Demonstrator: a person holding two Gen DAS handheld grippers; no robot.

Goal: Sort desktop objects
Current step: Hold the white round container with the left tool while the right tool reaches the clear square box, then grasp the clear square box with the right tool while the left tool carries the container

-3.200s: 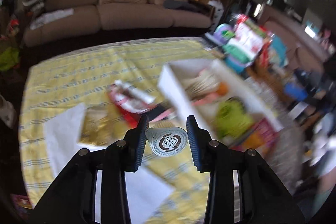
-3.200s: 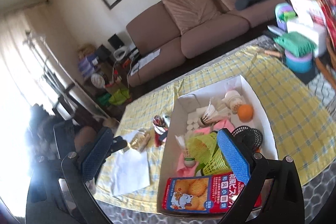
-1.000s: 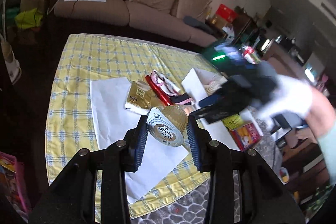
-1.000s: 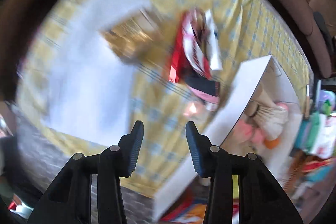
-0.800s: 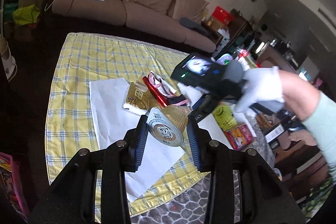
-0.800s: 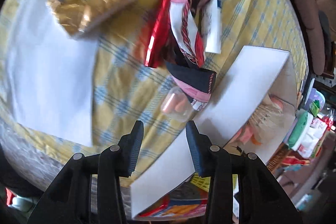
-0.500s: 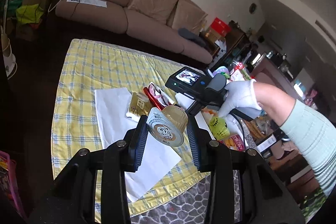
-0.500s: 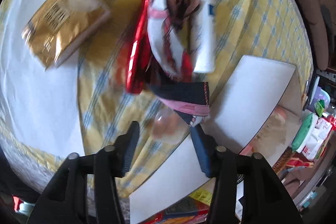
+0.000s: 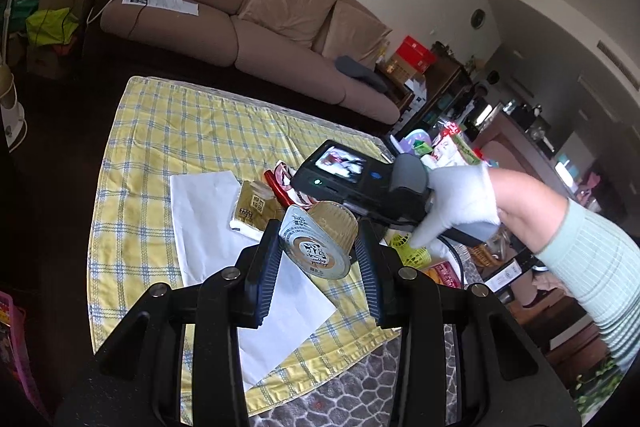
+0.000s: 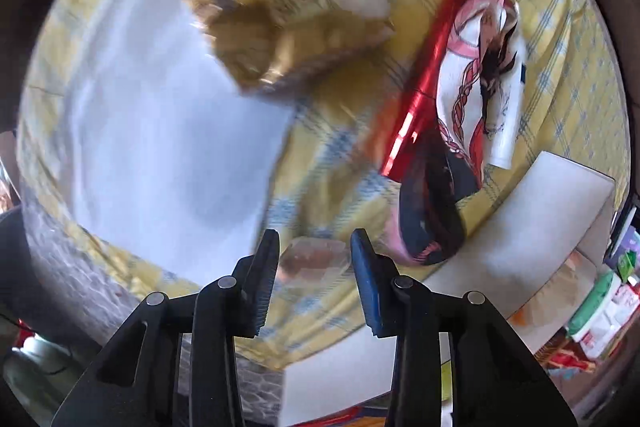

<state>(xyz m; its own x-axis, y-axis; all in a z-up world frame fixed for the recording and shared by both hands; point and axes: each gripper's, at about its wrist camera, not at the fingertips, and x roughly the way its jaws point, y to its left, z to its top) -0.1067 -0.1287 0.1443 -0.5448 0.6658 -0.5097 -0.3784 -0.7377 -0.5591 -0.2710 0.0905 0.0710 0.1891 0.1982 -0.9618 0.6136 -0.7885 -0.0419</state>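
Fingers [image 9: 267, 267] of the left gripper [image 9: 316, 259] clamped on a small pudding cup [image 9: 318, 243], foil lid facing the camera, held up high over the yellow checked cloth [image 9: 160, 131] on the surface. Fingers [image 10: 266, 275] of the right gripper [image 10: 314, 259] apart, low over a small clear cup [image 10: 312, 259] with something orange inside, lying on the cloth between them. Too blurry to tell if touching it yet. To do this step well: best to slow down, line up one finger on each side of the clear cup, go down until level with its middle, then squeeze softly, since thin plastic likely bends or pops out. Good to stay off the dark and pink pouch [image 10: 428, 227] just beside the cup, so only one thing gets picked up. Near these, a shiny red tube [image 10: 424, 79], a white tube [image 10: 510, 107], a gold packet [image 10: 296, 27] and a white paper sheet [image 10: 160, 131]. White box [image 10: 532, 227] just to the right, likely the place for sorted things. In the left view, a white-gloved right hand [image 9: 460, 203] around the right gripper's handle, small screen [image 9: 340, 163] lit on top. Probably wise to keep the pudding cup level while waiting.
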